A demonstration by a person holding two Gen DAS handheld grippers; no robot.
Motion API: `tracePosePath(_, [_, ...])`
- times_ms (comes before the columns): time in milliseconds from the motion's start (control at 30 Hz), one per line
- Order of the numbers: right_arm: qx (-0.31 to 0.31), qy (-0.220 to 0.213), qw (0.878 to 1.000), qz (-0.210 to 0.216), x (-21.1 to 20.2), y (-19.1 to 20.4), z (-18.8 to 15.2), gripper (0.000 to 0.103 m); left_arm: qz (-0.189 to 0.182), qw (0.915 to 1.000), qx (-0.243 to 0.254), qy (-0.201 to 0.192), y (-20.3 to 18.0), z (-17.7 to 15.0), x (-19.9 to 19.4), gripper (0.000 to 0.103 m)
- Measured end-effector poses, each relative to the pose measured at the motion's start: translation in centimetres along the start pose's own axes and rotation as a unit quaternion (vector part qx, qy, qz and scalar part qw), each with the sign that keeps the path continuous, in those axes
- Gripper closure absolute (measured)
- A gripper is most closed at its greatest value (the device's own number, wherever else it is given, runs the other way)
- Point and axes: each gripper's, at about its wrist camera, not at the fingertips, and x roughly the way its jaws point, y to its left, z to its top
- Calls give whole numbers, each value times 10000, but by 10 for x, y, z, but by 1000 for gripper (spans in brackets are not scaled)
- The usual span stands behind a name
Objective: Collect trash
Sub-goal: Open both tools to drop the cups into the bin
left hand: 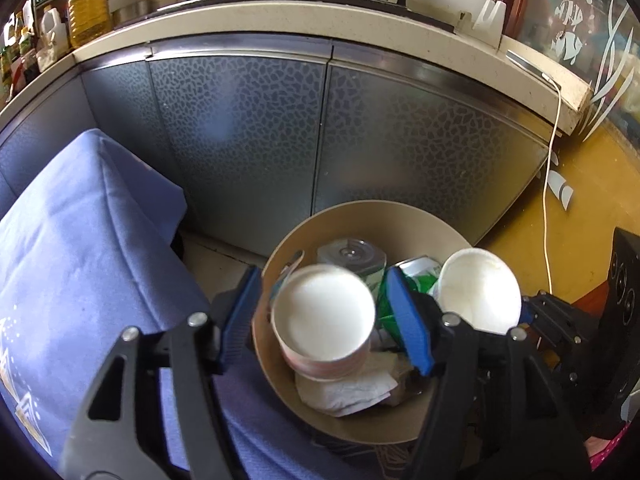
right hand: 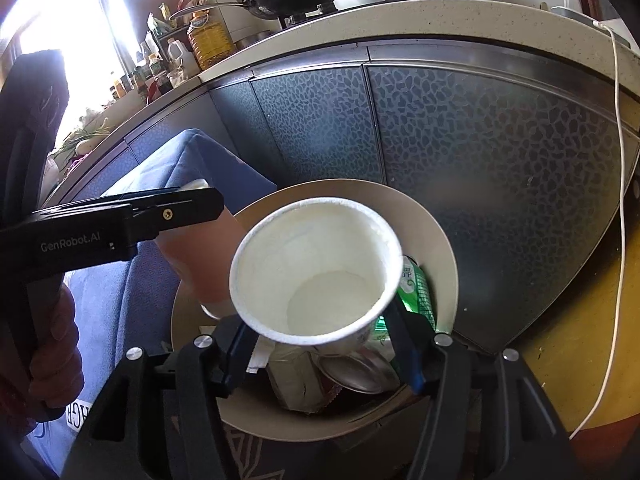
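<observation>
- Step in hand, as it looks: dropping two paper cups into the bin (left hand: 400,216), which stands on the floor before the cabinet, at 6 o'clock in both views.
- Left gripper (left hand: 323,280) hangs over the bin. Its fingers (left hand: 240,312) stand apart, with a gap on either side of the left cup (left hand: 324,316), which is blurred and looks loose over the tissue (left hand: 344,392).
- Right gripper (right hand: 320,320) holds its fingers (right hand: 404,344) wide around the right cup (right hand: 316,268), mouth toward the camera. Whether they press on it cannot be told.
- Bin contents: a green can (right hand: 420,292) at 3 o'clock, a clear bottle (left hand: 352,252) at 12 and the tissue at 6.
- Next move likely calls for letting both cups fall clear inside the rim, then lifting both grippers straight up so no finger catches the bin wall.
- Blue cloth (left hand: 80,260) lies at 9 o'clock, just beside the bin.
</observation>
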Motion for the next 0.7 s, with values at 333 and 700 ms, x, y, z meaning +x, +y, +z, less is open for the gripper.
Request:
tracePosePath(333, [304, -214, 9993, -1, -14, -4, -1, 30, -18, 9996, -243, -121, 13, -6, -24, 36])
tracePosePath(700, [228, -147, 9996, -44, -33, 17, -17, 30, 52, 9988, -455, -176, 32, -42, -60, 36])
